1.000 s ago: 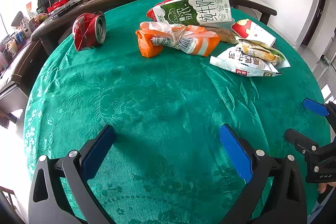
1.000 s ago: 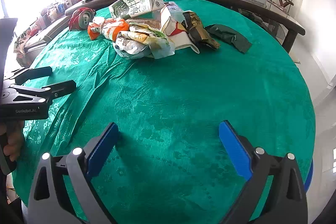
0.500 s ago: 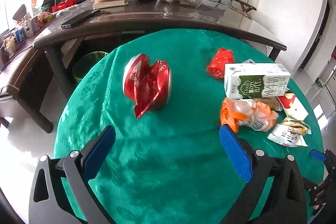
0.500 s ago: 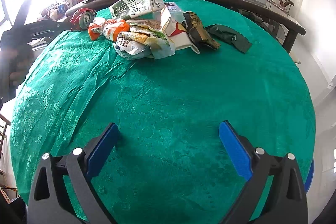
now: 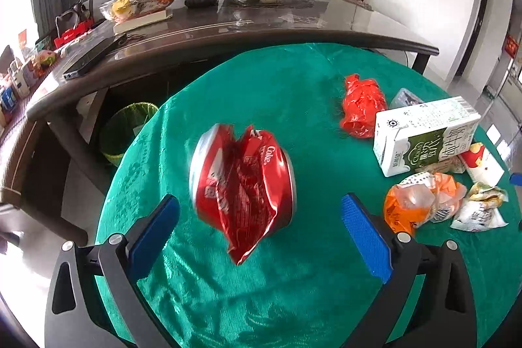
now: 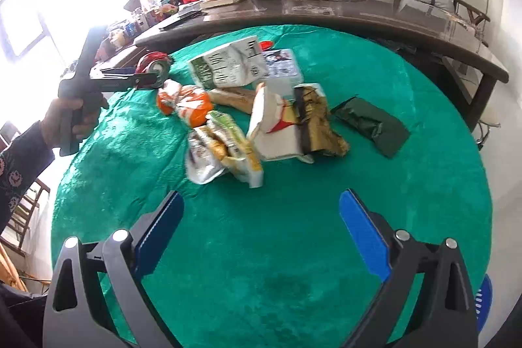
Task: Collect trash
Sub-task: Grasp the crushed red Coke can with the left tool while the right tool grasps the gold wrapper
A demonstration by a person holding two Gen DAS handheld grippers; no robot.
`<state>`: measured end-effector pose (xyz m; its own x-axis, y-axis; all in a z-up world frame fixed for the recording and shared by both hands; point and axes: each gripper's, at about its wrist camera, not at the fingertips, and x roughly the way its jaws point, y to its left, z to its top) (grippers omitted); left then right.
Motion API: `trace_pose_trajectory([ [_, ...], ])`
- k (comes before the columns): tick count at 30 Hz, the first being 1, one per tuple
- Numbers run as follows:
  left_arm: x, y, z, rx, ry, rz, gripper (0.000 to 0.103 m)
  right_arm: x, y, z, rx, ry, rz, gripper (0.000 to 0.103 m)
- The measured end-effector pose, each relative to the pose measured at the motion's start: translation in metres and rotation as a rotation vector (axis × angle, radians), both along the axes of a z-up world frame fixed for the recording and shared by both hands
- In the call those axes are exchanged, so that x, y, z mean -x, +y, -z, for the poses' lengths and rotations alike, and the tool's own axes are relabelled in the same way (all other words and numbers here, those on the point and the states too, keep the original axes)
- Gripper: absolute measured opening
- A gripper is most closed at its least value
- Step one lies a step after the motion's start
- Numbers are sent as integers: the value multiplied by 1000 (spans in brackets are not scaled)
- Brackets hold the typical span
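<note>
A crushed red Coke can (image 5: 243, 181) lies on the green tablecloth (image 5: 293, 289), just ahead of and between the open fingers of my left gripper (image 5: 261, 237). The can also shows in the right wrist view (image 6: 153, 67), next to the left gripper (image 6: 107, 80). A pile of trash sits mid-table: a milk carton (image 6: 228, 67), an orange bag (image 6: 186, 101), snack wrappers (image 6: 222, 149), a white-red packet (image 6: 277, 126), a brown wrapper (image 6: 316, 123) and a dark green pouch (image 6: 372, 126). My right gripper (image 6: 261, 230) is open and empty, short of the pile.
A red plastic bag (image 5: 362, 106) lies behind the carton (image 5: 424, 136). A green-lined bin (image 5: 124, 129) stands on the floor beyond the table's left edge. A long dark table (image 5: 261, 31) with bowls and a plant stands behind.
My left gripper has swung left and closed in on the Coke can, which now sits between its fingers. My right gripper has moved forward toward the pile.
</note>
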<state>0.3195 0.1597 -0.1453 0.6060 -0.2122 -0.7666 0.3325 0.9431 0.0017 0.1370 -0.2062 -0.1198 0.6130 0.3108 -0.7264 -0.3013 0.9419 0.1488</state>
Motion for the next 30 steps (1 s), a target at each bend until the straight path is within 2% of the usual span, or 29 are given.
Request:
trace_pose_trajectory([
  [2, -10, -5, 6, -34, 4, -2, 98, -14, -18, -5, -25, 15, 73, 93],
  [4, -17, -4, 10, -22, 22, -14, 98, -28, -23, -10, -24, 21, 68, 91],
  [7, -23, -1, 13, -11, 31, -21, 98, -52, -19, -9, 32, 49, 38, 78],
  [8, -24, -1, 13, -11, 31, -19, 96, -59, -22, -7, 33, 66, 37, 71],
  [9, -25, -1, 14, -11, 36, -13, 88, -68, -23, -6, 22, 79, 32, 68],
  [10, -26, -1, 16, -9, 46, -5, 75, -77, -23, -5, -9, 88, 18, 63],
  [13, -26, -2, 19, -17, 52, 3, 61, -94, -16, 0, -34, 127, -19, 58],
  [15, -25, -1, 18, -6, 53, 2, 60, -105, -11, 7, -53, 150, -49, 57],
  [16, -24, 0, 18, -4, 51, -2, 60, -109, -8, 12, -62, 179, -63, 53],
  [17, -21, 1, 18, -4, 50, -7, 60, -110, -5, 16, -64, 205, -70, 37],
  [18, -18, 3, 17, -3, 47, -11, 60, -109, -5, 17, -67, 210, -68, 33],
  [22, 5, 15, 6, 26, 47, -33, 60, -85, -15, 3, -77, 172, -30, 29],
  [25, 42, 16, -8, 49, 47, -23, 60, -46, -28, -14, -84, 153, 5, 29],
  [27, 75, 4, -17, 64, 53, 11, 60, -15, -33, -18, -69, 164, 20, 29],
  [30, 124, -27, -24, 84, 59, 74, 60, 37, -29, -15, 11, 165, 37, 29],
])
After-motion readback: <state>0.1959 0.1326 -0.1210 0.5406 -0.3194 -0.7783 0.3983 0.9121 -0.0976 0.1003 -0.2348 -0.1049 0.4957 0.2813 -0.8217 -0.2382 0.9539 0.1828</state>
